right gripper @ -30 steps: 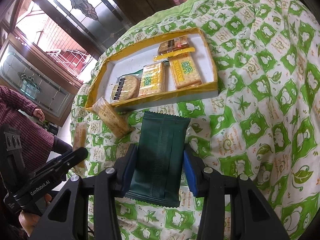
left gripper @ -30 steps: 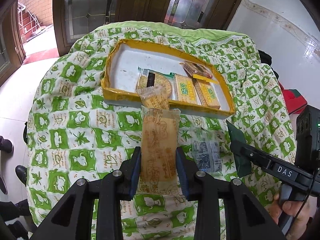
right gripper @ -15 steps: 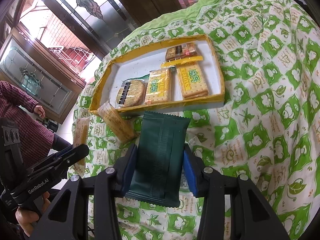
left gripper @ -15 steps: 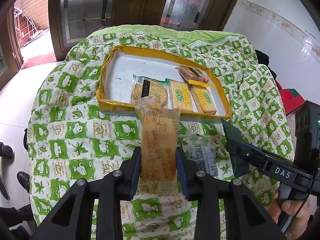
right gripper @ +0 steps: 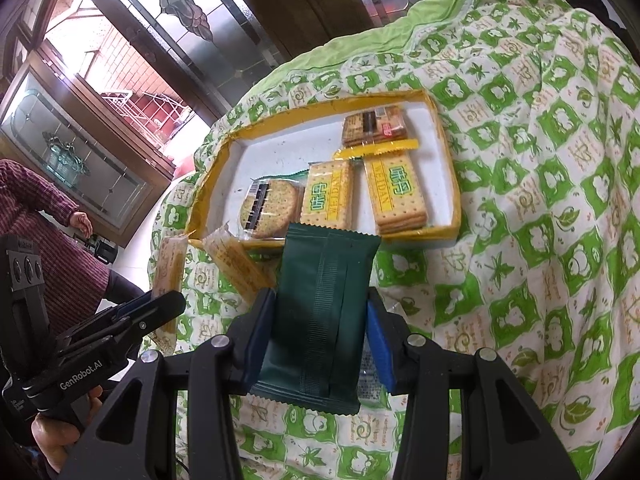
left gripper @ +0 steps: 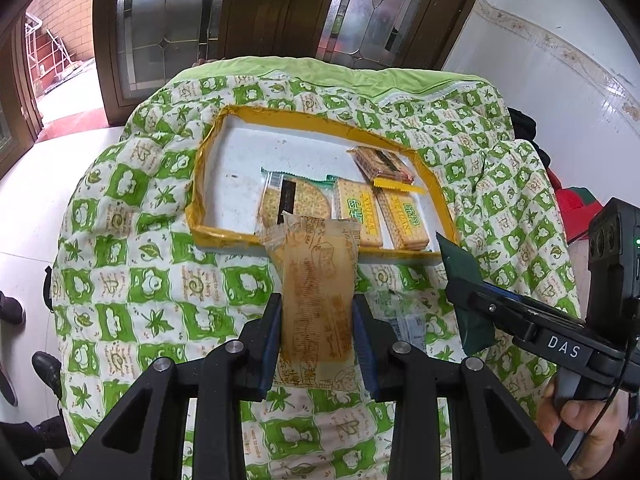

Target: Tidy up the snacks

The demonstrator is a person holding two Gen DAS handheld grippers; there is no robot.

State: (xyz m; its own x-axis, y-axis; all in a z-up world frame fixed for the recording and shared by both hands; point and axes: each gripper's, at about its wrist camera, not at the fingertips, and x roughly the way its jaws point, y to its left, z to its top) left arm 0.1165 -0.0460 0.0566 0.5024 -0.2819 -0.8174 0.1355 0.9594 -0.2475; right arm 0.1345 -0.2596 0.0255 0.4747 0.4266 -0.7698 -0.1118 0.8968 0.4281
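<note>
Left gripper [left gripper: 317,320] is clamped on a clear-wrapped tan snack bar [left gripper: 316,288], and the right gripper [right gripper: 320,334] pinches a dark green snack packet [right gripper: 320,312] — both held above the green-checked quilt [left gripper: 120,280]. At twelve o'clock from each sits the yellow-rimmed tray [left gripper: 200,184], holding a round cracker pack [right gripper: 270,208], two yellow Weidan cracker packs [right gripper: 328,196] and a sandwich biscuit pack [right gripper: 374,124] — another clear-wrapped bar [right gripper: 236,264] lies on the quilt at ten o'clock from the green packet
</note>
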